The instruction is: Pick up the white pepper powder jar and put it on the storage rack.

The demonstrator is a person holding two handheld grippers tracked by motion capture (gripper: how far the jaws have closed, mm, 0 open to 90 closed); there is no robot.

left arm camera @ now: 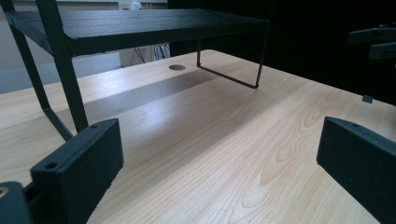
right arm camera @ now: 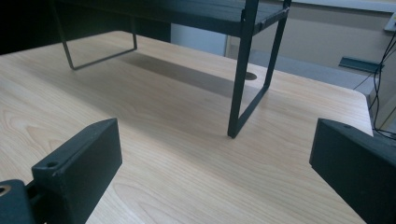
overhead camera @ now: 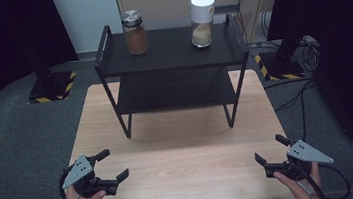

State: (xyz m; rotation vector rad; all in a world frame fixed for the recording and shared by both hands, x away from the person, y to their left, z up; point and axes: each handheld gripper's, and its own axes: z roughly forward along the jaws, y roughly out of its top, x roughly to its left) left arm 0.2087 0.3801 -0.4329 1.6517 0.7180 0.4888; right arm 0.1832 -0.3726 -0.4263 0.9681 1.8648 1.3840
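Wooden counter has nothing on it but the black shelf, both jars, brown and white-capped, sit untouched on its top, and left gripper and right gripper hover wide apart, so basically nothing's started yet.

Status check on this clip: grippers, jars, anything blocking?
Left gripper and right gripper open, empty, at near table edge. Brown jar and white-lidded jar upright on black rack top shelf, untouched. Path unobstructed.
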